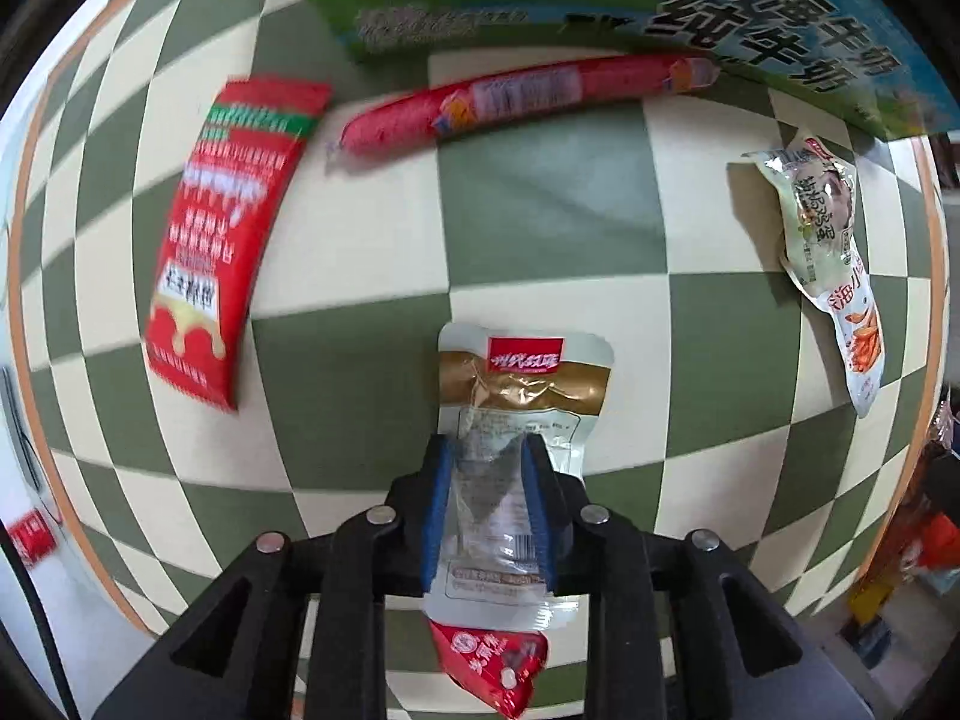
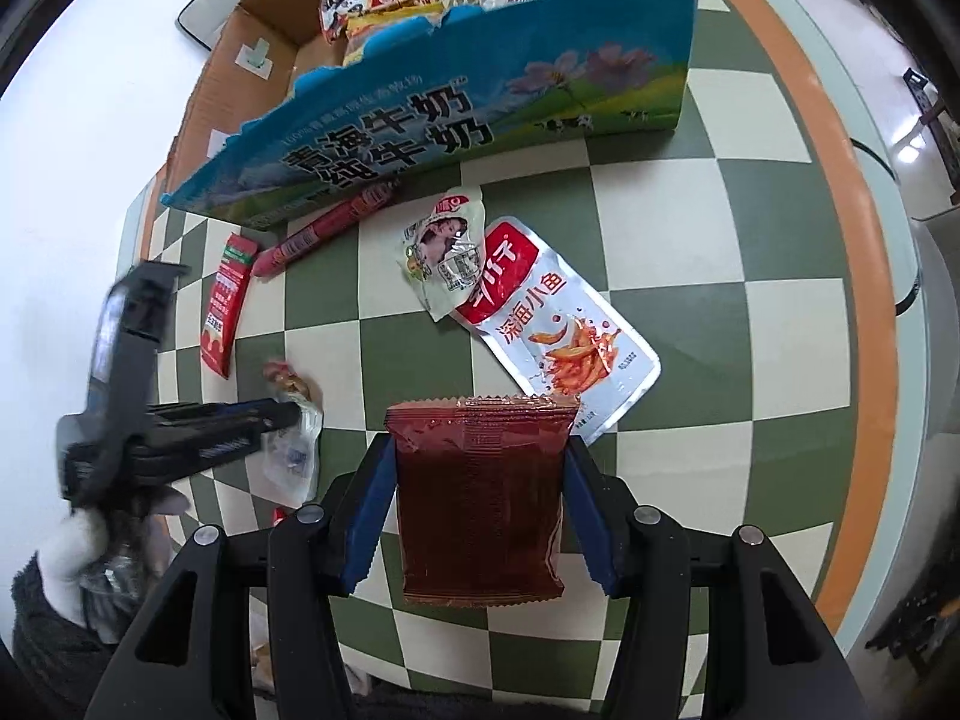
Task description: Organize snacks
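Left gripper (image 1: 487,450) clamps a clear gold-banded pouch (image 1: 521,384), held above the checkered tablecloth (image 1: 540,204). Right gripper (image 2: 480,450) grips a dark red packet (image 2: 480,498) by both sides. Milk carton box (image 2: 420,120) with snacks inside sits toward the table's far edge; red sausage (image 1: 516,102) touches its base, red sachet (image 1: 216,234) nearby, fish snack pack (image 2: 564,324) at the middle.

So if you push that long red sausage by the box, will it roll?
Probably: the red sausage looks round and smooth, lying loose on the checkered tablecloth. Its shiny wrapper may be slippery. The milk carton box beside it would likely stop it.
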### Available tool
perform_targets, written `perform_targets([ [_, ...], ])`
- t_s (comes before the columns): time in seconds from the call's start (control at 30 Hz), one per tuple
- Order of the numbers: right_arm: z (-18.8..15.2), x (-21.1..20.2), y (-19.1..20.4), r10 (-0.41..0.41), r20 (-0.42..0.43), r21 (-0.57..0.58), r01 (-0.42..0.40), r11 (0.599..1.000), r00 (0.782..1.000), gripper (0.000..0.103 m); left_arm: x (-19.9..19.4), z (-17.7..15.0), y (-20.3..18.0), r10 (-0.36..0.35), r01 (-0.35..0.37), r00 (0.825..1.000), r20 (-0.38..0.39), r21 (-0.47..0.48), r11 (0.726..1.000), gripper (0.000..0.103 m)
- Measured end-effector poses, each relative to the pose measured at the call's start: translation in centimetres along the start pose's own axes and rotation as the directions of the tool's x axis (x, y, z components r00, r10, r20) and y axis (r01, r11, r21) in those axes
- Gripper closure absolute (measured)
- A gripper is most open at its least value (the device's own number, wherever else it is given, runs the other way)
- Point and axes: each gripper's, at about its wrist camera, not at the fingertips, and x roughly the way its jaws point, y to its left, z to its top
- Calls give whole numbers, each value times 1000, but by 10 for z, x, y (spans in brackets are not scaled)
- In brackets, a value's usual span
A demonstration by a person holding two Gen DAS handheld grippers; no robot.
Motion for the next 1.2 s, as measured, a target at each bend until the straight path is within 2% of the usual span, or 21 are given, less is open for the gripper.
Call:
perform_targets([
  [0.1, 1, 5, 0, 3, -6, 5, -3, 1000, 1000, 45, 0, 1, 3, -14, 14, 1000, -7, -10, 1000, 79],
  [0.17, 2, 8, -1, 5, -10, 13, -5, 1000, 1000, 45, -1, 2, 8, -16, 15, 1000, -11, -28, 999, 71],
  [0.2, 2, 9, -2, 6, -10, 18, -6, 1000, 1000, 45, 2, 4, 13, -13, 12, 1000, -19, -39, 999, 61],
  [0.23, 3, 10, -2, 9, -9, 23, -9, 1000, 1000, 45, 4, 8, 19, -19, 17, 999, -37, -51, 999, 38],
  [0.3, 3, 12, -4, 14, -12, 34, -14, 999, 1000, 45, 22, 13, 29, -64, 54, 988, -140, -73, 996, 11],
  [0.47, 3, 13, -5, 12, -13, 36, -12, 999, 1000, 45, 22, 18, 16, -46, 46, 992, -116, -3, 999, 11],
  [0.57, 5, 12, -7, 10, -4, 47, -10, 999, 1000, 45, 23, 19, 8, 22, -19, 997, -80, 34, 999, 12],
  [0.6, 6, 12, -8, 9, -4, 54, -9, 999, 1000, 45, 21, 19, 5, 22, -20, 997, -69, 40, 999, 19],
  [0.67, 7, 12, -9, 4, -3, 54, -4, 999, 1000, 45, 15, 19, -3, 26, -23, 999, -48, 56, 998, 46],
  [0.7, 7, 12, -10, 2, 0, 54, -2, 999, 1000, 45, 12, 20, -5, 31, -29, 999, -40, 61, 998, 51],
  [0.8, 8, 11, -12, -1, 5, 61, 1, 998, 1000, 45, 12, 20, -7, 46, -44, 998, -41, 55, 998, 51],
  [1.0, 6, 8, -12, 5, 16, 67, -6, 998, 1000, 45, 2, 3, 2, -17, 17, 1000, -26, -1, 1000, 51],
  [1.1, 6, 3, -12, 14, 23, 68, -15, 998, 1000, 45, -25, 4, 21, -34, 34, 999, 9, -6, 999, 51],
  [1.2, 5, -6, -11, 34, 33, 68, -37, 997, 999, 45, -65, -2, 24, -71, 72, 995, 67, -4, 997, 51],
])
